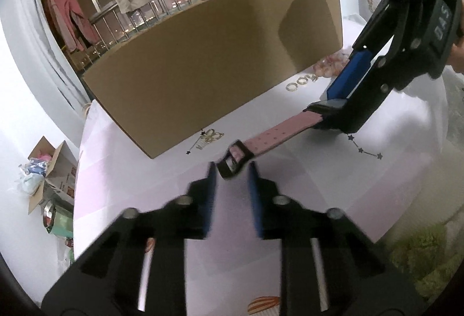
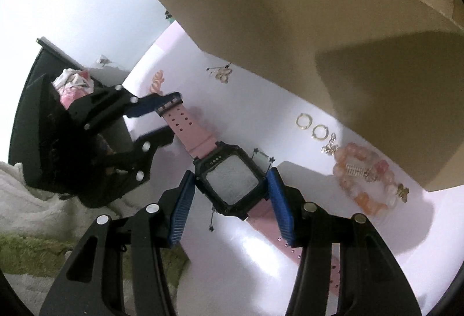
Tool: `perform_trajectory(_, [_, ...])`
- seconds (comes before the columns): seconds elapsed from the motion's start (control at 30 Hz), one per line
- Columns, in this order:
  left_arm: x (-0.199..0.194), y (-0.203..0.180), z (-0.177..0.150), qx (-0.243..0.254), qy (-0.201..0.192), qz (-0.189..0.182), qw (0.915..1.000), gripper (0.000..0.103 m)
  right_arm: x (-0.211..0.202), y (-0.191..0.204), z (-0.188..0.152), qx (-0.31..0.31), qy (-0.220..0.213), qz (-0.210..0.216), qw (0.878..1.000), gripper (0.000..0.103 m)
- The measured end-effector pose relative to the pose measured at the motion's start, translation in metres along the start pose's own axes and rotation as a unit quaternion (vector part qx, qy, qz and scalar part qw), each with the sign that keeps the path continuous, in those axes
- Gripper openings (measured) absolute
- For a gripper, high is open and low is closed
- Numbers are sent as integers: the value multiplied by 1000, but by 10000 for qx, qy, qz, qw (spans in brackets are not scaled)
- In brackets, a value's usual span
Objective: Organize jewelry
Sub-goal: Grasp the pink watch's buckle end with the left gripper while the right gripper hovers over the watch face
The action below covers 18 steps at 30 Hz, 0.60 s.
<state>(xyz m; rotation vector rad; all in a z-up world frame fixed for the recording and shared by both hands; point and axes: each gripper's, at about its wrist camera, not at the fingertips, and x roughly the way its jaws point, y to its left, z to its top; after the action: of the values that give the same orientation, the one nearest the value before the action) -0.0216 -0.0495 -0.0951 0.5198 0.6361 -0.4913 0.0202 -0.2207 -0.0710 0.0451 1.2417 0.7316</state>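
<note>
Your right gripper [image 2: 230, 185] has its blue pads set against the two sides of the watch [image 2: 230, 184], pinching the black square case between them; the face looks up at the camera. From that case the pink strap [image 2: 190, 131] runs forward and to the left, and its other half trails back under your right finger toward you.

Your left gripper [image 1: 230, 171] sits at the far end of that strap, its fingers parted with the black buckle [image 1: 234, 160] lying between the tips. The buckle does not look pinched, though blur makes it hard to be sure. In the right wrist view the left gripper's blue pad [image 2: 150, 105] touches the buckle end.

The watch rests on the pale tabletop [image 2: 255, 113]. Ahead and to the right of your right gripper lie two gold hoop earrings [image 2: 310, 126] side by side, then a small sparkly charm [image 2: 329, 146], then a peach beaded bracelet [image 2: 362, 179]. Farther ahead, near the left gripper, a gold bow-shaped piece [image 2: 221, 72] lies on the tabletop. Beyond all of these stands a large cardboard box [image 2: 290, 25].
</note>
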Motion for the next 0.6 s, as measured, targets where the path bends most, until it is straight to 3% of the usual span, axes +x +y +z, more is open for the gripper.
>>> perform_trajectory(0.2, [0,12,3,-320,27,-453,9985,0,-3,-7,0,147,-17,137,9998,50])
perform_trajectory(0.3, [1,25,5,-736,159,-970,9924,0,-5,-8,-2,222,-36,119,9997,51])
perform_trajectory(0.43, [6,45,7,-1437,461,-1691,9740,0,-15,-7,-9,117,-118,-107,9998,51])
perform_trajectory(0.53, [8,56,7,-1928,565,-2169,9553,0,-17,-2,-15,-28,-214,-352,9991,52])
perform_trajectory(0.6, [10,63,8,-2118,622,-2256,9489,0,-19,-1,-20,-81,-276,-494,9984,52])
